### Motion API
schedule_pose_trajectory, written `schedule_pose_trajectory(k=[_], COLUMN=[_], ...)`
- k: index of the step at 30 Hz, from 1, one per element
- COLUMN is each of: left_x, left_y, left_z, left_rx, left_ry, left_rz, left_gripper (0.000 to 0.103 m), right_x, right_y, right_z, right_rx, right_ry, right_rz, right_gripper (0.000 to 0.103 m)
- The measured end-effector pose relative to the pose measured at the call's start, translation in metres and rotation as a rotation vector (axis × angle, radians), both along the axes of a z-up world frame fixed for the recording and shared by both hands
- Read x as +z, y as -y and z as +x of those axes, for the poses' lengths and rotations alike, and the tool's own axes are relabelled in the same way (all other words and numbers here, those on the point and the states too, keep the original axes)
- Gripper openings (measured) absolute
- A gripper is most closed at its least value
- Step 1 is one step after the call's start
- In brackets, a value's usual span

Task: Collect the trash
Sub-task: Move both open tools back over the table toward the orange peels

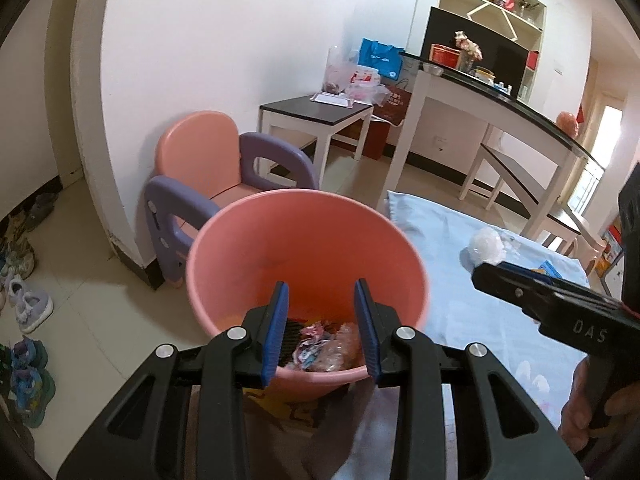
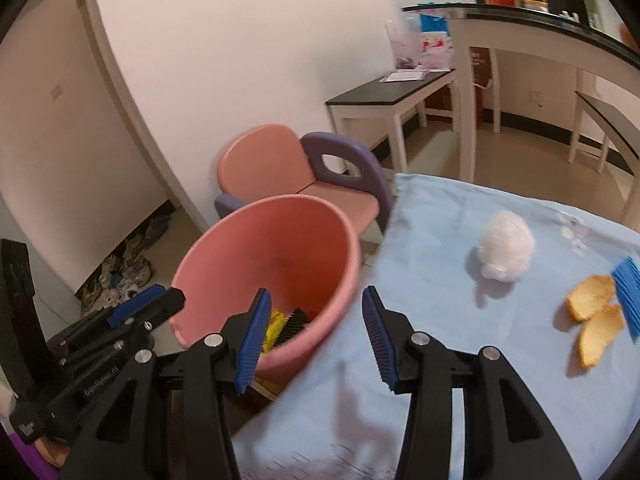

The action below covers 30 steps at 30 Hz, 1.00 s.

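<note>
Fingers (image 1: 366, 332) of the left gripper (image 1: 322, 330) spread, empty, over the pink bin (image 1: 280, 248) — upright, mouth upward, wrappers (image 1: 320, 350) at its bottom. Right gripper (image 2: 314, 340) likewise spread, straddling the bin's rim beside the blue cloth (image 2: 440, 280). On the cloth: a white wad (image 2: 506, 246) and two peel pieces (image 2: 596, 316), long axes slanting — well apart from the bin.

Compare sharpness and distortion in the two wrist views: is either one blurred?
Left wrist view: mostly sharp, the pink bucket rim crisp, the doorway at far right blown out. Right wrist view: softer, with motion smear on the bucket rim and the white wad, which casts a faint shadow on the blue cloth. Both views bend straight wall edges into curves and darken at the corners.
</note>
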State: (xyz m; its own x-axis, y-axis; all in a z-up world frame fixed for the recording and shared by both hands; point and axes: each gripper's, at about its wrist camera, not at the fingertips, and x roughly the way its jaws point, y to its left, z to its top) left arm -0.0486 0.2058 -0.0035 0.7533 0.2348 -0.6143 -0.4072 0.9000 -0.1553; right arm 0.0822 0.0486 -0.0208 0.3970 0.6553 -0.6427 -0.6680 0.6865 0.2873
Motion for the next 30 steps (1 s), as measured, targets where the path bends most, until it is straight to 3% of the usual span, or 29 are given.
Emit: schedule_pose_trajectory(k=[17, 25, 30], left_x=[0.0, -0.003, -0.006], left_y=[0.071, 0.101, 0.117], left_z=[0.049, 0.068, 0.084], left_rx=[-0.19, -0.269, -0.318], left_ry=[-0.028, -0.045, -0.064], left_rz=[0.025, 0.043, 0.021], left_gripper=[0.034, 0.034, 0.034], right_x=[-0.022, -0.032, -0.041], right_y=[0.134, 0.196, 0.211], right_z=[0.02, 0.05, 0.074], right_rx=[-0.269, -0.423, -0.463], right_ry=[0.011, -0.003, -0.019], right_rz=[-0.017, 0.008, 0.006], right_gripper=[0.047, 0.047, 0.047])
